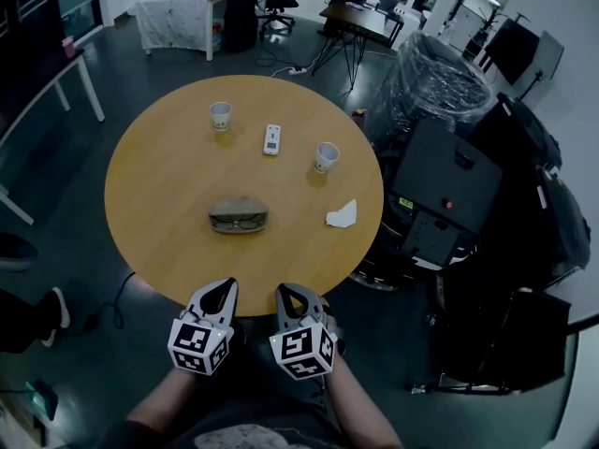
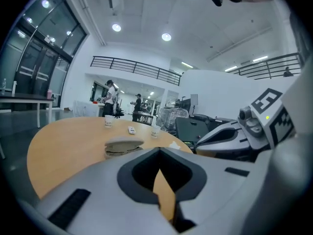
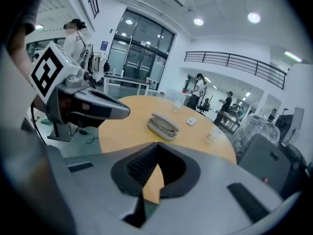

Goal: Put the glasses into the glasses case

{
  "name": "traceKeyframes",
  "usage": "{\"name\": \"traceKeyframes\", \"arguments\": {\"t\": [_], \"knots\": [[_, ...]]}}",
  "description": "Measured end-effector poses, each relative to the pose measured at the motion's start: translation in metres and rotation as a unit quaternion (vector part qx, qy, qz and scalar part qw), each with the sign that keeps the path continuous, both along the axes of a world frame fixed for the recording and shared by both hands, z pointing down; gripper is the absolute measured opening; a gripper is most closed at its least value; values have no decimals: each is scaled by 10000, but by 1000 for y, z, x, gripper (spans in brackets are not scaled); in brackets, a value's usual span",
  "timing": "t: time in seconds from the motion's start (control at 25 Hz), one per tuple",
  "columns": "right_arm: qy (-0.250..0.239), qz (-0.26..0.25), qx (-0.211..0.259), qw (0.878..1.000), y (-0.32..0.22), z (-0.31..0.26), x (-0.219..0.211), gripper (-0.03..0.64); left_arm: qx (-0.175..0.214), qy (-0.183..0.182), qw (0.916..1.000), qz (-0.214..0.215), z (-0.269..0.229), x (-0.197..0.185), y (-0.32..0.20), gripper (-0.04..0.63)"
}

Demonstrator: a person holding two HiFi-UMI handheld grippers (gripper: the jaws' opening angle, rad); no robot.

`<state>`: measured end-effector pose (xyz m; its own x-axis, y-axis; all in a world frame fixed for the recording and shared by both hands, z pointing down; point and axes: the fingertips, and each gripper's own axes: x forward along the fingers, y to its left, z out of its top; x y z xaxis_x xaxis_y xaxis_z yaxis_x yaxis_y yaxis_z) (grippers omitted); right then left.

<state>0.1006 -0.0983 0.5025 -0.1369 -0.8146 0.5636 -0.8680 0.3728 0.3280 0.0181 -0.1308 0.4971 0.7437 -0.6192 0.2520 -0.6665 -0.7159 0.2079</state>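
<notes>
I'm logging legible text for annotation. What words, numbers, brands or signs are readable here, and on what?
No text is readable in any view.
Left paper cup, right paper cup: faint print, too small to read.
White remote: button marks too small to read.
Yellow label on the black box: blurred.
Blue wall sign: too small to read.

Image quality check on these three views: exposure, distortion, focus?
Head view: dim and bluish, fisheye bending the room's edges, but the table and glasses case read clearly. Left gripper view: heavy barrel distortion, dark corners, ceiling lights blown out. Right gripper view: same warp and dark corners; the case is reasonably sharp.
</notes>
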Motion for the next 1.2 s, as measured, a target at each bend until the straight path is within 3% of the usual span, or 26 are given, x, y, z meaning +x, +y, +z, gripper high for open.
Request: {"name": "traceKeyframes", "arguments": {"t": [0.56,0.76,0.96,1.2], "knots": [[54,236,664,9975,143,-27,20,-12,300,134,9993,-192,-23,-4,135,6],[39,305,1170,9927,184,-50,20,-14,450,233,9985,-210,-38,-4,178,6],[-142,307,1462,9887,214,-70,13,-14,502,323,9977,-310,-48,-13,210,6],[11,315,1564,9872,231,-76,3,-14,509,375,9970,-438,-52,-27,227,6]]}}
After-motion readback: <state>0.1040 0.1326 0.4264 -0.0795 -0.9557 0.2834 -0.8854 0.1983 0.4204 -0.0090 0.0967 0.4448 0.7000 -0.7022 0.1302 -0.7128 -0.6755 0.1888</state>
